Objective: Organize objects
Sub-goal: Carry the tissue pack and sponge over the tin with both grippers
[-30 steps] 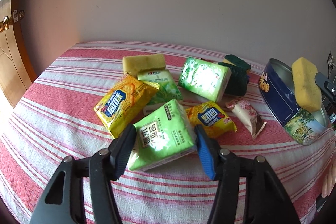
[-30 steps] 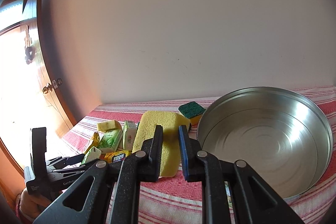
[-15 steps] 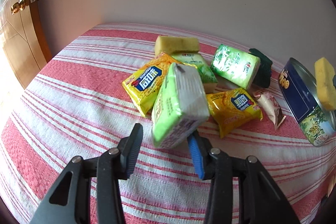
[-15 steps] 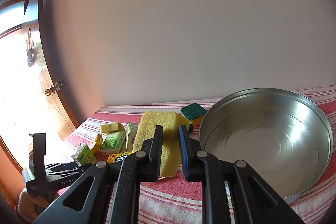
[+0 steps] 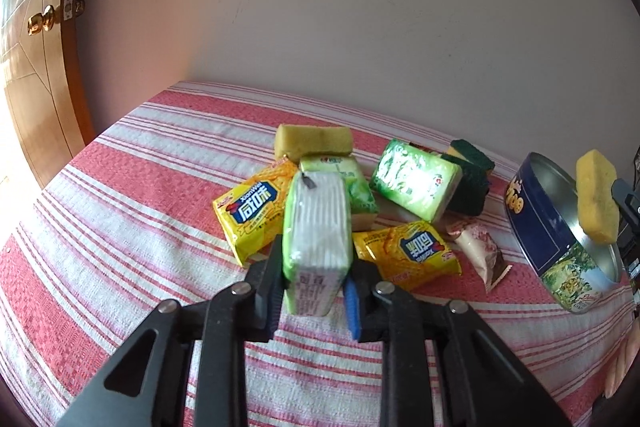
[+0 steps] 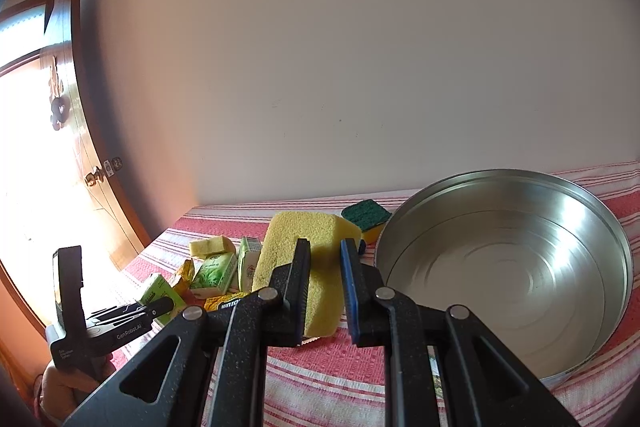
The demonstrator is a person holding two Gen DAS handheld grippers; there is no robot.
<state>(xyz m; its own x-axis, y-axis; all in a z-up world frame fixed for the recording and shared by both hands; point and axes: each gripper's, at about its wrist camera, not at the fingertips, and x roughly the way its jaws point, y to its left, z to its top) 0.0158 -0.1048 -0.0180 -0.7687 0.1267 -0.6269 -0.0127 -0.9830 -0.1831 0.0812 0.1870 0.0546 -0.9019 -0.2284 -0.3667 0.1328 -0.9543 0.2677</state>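
My left gripper [image 5: 316, 267] is shut on a green tissue pack [image 5: 318, 227], held on edge just above the red striped cloth [image 5: 120, 227]. The right wrist view shows the same pack [image 6: 158, 291] in the left gripper [image 6: 160, 303] at the lower left. My right gripper [image 6: 325, 251] is shut on a yellow sponge [image 6: 296, 231], held beside the rim of a round metal tin [image 6: 500, 267]. In the left wrist view that sponge [image 5: 596, 199] hangs over the blue-sided tin [image 5: 536, 223] at the right.
Behind the held pack lie two yellow cracker packs [image 5: 252, 211] [image 5: 412, 255], another green tissue pack [image 5: 416, 183], a yellow sponge [image 5: 312, 141], green scouring pads [image 5: 472, 179] and a sweet wrapper [image 5: 480, 255]. A wooden door [image 5: 36, 67] stands left; a wall backs the table.
The left jaws have shut on the green tissue pack, which turned from lying flat to standing on edge between them. The right gripper and its sponge have stayed put.
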